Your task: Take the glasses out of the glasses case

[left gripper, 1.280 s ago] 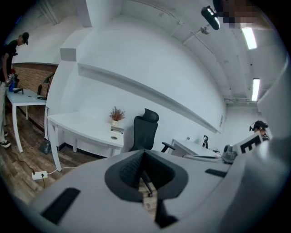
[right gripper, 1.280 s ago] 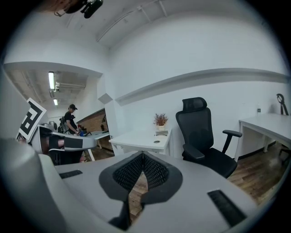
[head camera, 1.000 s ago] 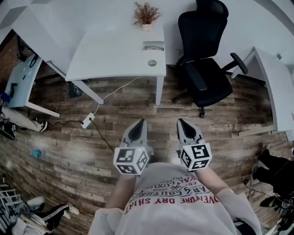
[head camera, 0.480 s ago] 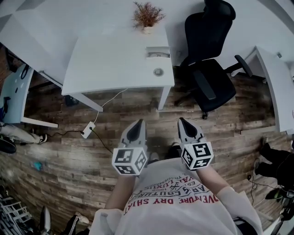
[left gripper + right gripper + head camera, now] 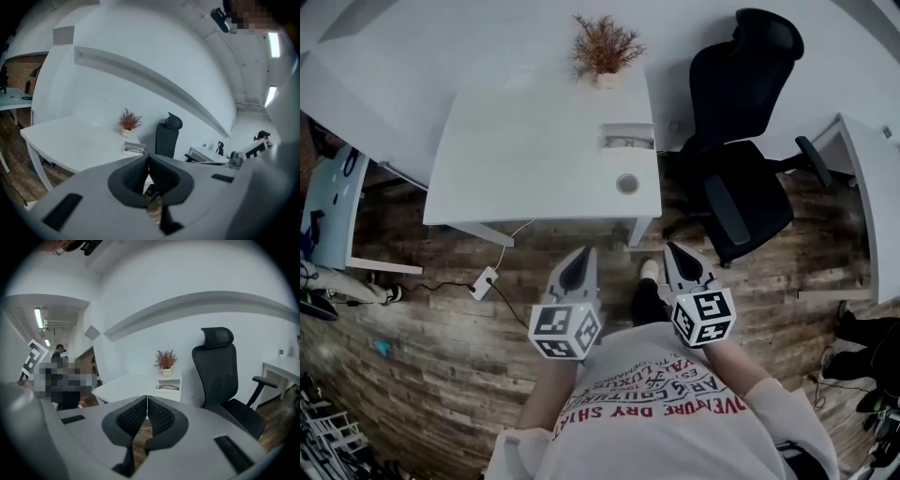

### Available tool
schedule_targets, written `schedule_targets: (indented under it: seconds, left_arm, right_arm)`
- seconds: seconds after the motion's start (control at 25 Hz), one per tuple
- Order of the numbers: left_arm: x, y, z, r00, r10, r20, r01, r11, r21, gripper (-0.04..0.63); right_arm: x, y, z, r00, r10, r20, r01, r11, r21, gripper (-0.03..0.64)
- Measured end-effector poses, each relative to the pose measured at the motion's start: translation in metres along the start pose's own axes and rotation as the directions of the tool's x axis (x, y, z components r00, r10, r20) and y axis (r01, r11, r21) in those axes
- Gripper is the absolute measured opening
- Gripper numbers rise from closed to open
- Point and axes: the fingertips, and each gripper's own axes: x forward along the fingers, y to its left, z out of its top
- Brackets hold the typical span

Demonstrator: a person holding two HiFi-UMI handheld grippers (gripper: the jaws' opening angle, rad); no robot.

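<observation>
An open white glasses case [image 5: 628,139] lies near the right edge of the white table [image 5: 516,141], with dark-framed glasses [image 5: 168,387] inside it. The case also shows in the left gripper view [image 5: 134,149]. My left gripper [image 5: 583,255] and right gripper [image 5: 675,251] are held side by side in front of my body, over the wooden floor just short of the table's near edge. Both point toward the table. In the left gripper view [image 5: 148,157] and the right gripper view [image 5: 147,398] the jaws meet, with nothing between them.
A potted dried plant [image 5: 605,47] stands at the table's back edge and a small round object [image 5: 626,184] lies near the case. A black office chair [image 5: 741,141] stands right of the table. Another desk [image 5: 872,187] is at far right; a power strip [image 5: 485,281] lies on the floor.
The table and chair have drawn nearer in the head view as I walk toward them. Both grippers keep their place in front of my body, still shut.
</observation>
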Motion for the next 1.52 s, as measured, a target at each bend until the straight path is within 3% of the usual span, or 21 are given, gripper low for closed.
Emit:
schedule_targets:
  seconds: [0.44, 0.8, 1.12, 1.32, 1.52]
  left_arm:
    - [0.142, 0.014, 0.063, 0.997, 0.079, -0.013, -0.079, 0.996, -0.035, 0.008]
    - [0.196, 0.037, 0.063, 0.99, 0.124, -0.061, -0.128, 0.989, -0.078, 0.008]
    - [0.243, 0.07, 0.06, 0.987, 0.067, -0.148, -0.08, 0.993, -0.085, 0.008]
    - [0.267, 0.095, 0.058, 0.975, 0.02, -0.22, -0.04, 0.995, -0.086, 0.008]
    - [0.283, 0.12, 0.059, 0.966, 0.0, -0.257, -0.025, 0.995, -0.095, 0.008]
  right_arm:
    - [0.119, -0.09, 0.059, 0.991, 0.125, -0.052, -0.125, 0.992, 0.005, 0.012]
    - [0.186, -0.118, 0.061, 0.969, 0.182, -0.165, -0.181, 0.983, 0.021, 0.012]
    - [0.237, -0.109, 0.055, 0.93, 0.203, -0.308, -0.241, 0.966, -0.091, 0.014]
    - [0.276, -0.109, 0.053, 0.914, 0.159, -0.373, -0.215, 0.97, -0.116, 0.015]
    - [0.315, -0.112, 0.039, 0.868, 0.137, -0.477, -0.232, 0.961, -0.148, 0.053]
